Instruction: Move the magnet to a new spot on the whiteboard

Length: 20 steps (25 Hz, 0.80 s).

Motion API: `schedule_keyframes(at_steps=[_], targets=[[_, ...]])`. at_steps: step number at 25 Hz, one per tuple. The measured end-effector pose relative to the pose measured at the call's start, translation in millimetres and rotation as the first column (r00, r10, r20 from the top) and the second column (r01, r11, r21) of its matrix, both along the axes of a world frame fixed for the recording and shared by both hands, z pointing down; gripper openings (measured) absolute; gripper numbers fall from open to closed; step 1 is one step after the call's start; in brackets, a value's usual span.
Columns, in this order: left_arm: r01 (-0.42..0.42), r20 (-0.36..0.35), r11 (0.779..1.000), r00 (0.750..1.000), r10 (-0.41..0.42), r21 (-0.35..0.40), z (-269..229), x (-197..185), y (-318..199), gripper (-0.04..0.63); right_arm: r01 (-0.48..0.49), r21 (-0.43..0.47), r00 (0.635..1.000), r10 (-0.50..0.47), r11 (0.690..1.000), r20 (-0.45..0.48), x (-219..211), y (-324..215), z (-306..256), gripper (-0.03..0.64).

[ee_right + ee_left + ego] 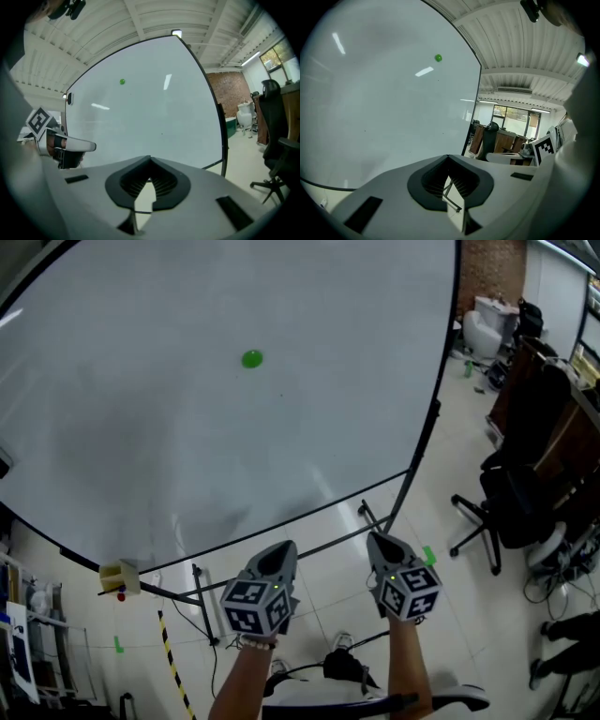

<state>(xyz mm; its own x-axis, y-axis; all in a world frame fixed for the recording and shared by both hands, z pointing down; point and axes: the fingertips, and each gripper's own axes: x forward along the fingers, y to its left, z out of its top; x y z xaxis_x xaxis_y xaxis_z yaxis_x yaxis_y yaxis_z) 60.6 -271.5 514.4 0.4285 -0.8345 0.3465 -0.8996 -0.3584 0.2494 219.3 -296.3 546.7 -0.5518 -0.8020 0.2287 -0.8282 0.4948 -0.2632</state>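
Note:
A small round green magnet (251, 359) sticks to the upper middle of the big whiteboard (187, 446). It also shows high on the board as the magnet (438, 58) in the left gripper view and the magnet (122, 81) in the right gripper view. My left gripper (281, 549) and right gripper (378, 540) hang side by side below the board's bottom edge, well short of the magnet. The left gripper (449, 157) has its tips together with nothing between them. The right gripper (150, 158) is likewise shut and empty.
The whiteboard stands on a black frame with floor legs (375, 521). A small yellow box (119, 576) hangs at the board's lower left corner. A black office chair (511, 502) and wooden desks (553, 418) stand at the right. Yellow-black tape (171, 662) runs on the floor.

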Motion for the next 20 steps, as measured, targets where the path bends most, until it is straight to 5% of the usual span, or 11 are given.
schedule_keyframes(at_steps=[7,20], targets=[[-0.018,-0.007,1.0,1.0,0.018,0.005,4.0,-36.1,31.2,-0.005,-0.011,-0.016,1.0,0.011,1.0,0.018,-42.3,40.2,6.9,0.0],[-0.09,-0.052,0.995,0.994,0.091,0.035,-2.1,-153.5,127.3,-0.005,-0.052,0.02,0.991,0.054,0.998,-0.126,-173.8,165.5,-22.1,0.0]])
